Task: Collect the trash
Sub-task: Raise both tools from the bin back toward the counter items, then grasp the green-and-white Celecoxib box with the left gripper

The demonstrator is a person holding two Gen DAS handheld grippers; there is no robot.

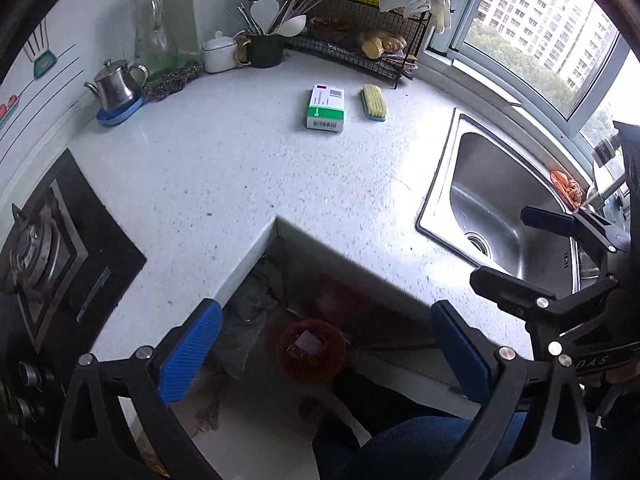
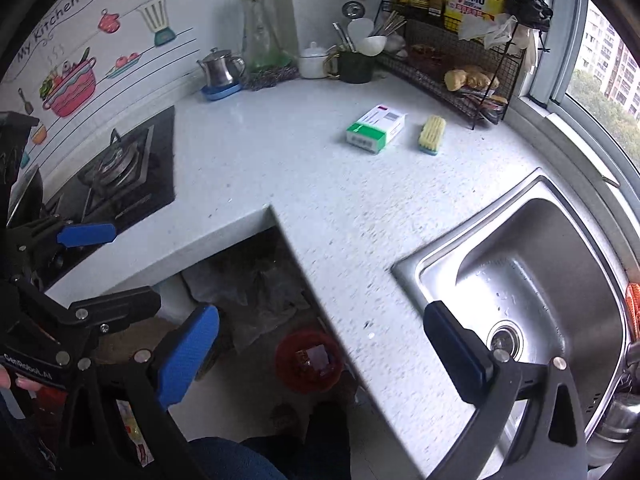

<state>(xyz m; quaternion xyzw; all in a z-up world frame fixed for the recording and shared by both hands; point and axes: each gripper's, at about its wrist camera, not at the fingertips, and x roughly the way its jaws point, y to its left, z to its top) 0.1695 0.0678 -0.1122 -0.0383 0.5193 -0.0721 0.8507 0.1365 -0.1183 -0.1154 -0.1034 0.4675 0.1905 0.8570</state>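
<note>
I've got both sets of fingers spread wide, nothing in them: left gripper (image 1: 320, 356), right gripper (image 2: 320, 354). The box (image 1: 326, 107) lies flat on the bench (image 1: 240, 168), just beside a brush (image 1: 373, 102). Looks like light, stiff cardboard (prob. crushable), so I'd pinch across its short sides, gently. Red bin (image 1: 313, 350) sits on the floor below.

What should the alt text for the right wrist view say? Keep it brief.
An open right gripper hovers over a white kitchen counter where a green-and-white box lies beside a yellow scrub brush. A steel sink sits right; a red bin stands on the floor below.
</note>
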